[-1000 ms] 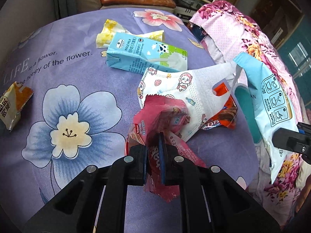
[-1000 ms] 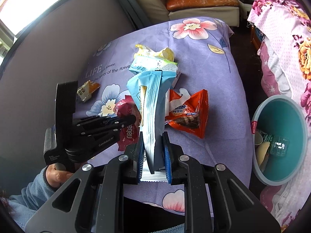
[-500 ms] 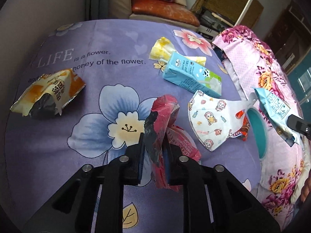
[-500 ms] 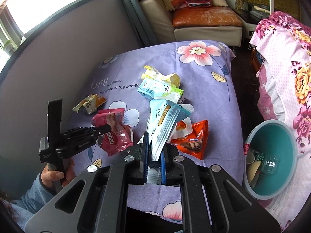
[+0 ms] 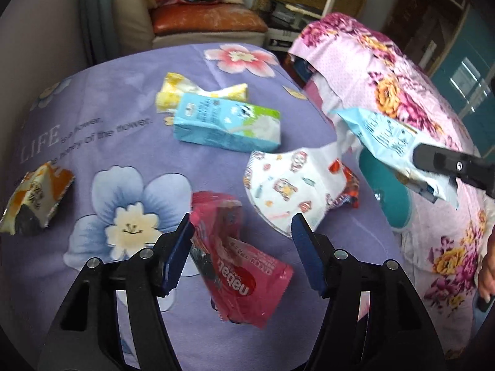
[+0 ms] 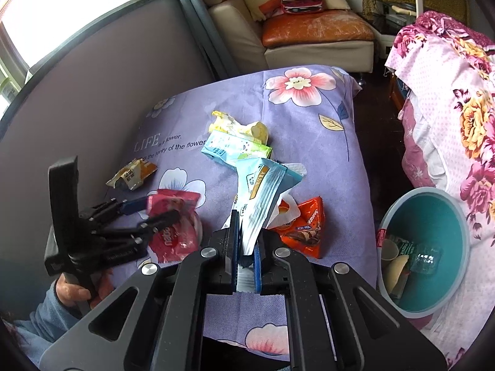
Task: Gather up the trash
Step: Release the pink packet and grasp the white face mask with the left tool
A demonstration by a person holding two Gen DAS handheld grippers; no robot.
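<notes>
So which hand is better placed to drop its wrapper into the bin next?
Right. The right gripper is shut on the blue packet, beside the bin. The left gripper is opening, the pink wrapper loose over the table.

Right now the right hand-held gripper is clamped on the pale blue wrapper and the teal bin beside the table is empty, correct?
Not quite. The right hand-held gripper is clamped on the blue wrapper, but the teal bin isn't empty: the right wrist view shows a plastic bottle and other trash inside.

The left gripper (image 5: 241, 235) tilts steeply down over the purple tablecloth (image 5: 123, 117), its jaws opening around a pink wrapper (image 5: 241, 266). The right gripper (image 6: 246, 247), also above the tablecloth, is clamped on a light-blue packet (image 6: 263, 191).
</notes>
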